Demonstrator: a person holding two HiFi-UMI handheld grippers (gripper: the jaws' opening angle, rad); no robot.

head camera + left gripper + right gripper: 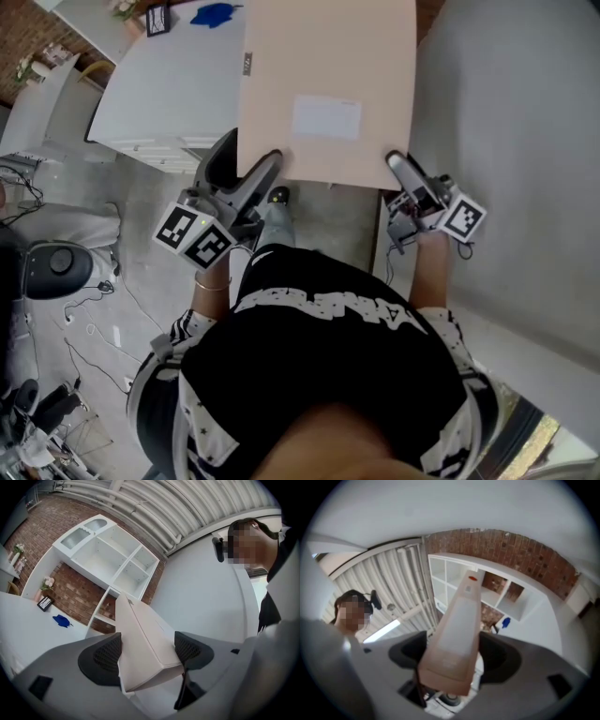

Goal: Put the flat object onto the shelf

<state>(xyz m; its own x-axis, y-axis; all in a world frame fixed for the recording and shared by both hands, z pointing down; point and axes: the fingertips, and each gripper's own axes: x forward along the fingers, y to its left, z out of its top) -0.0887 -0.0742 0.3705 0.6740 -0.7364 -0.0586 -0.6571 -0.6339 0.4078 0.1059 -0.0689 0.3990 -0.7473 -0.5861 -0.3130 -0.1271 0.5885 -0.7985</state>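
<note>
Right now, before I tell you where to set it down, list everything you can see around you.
flat box: one, pale pink-beige with a white label, held up between both grippers
shelf unit: one, white, open compartments, against the brick wall
brick wall: one, red-brown, behind the shelf unit
table: one, white, left of the box in the head view
blue object: one, blue, on the table
picture frame: one, dark, on the table
round device: one, grey, on the floor at far left
left gripper: one, grey, shut on the flat box
right gripper: one, grey, shut on the flat box
shirt: one, black with white print
</note>
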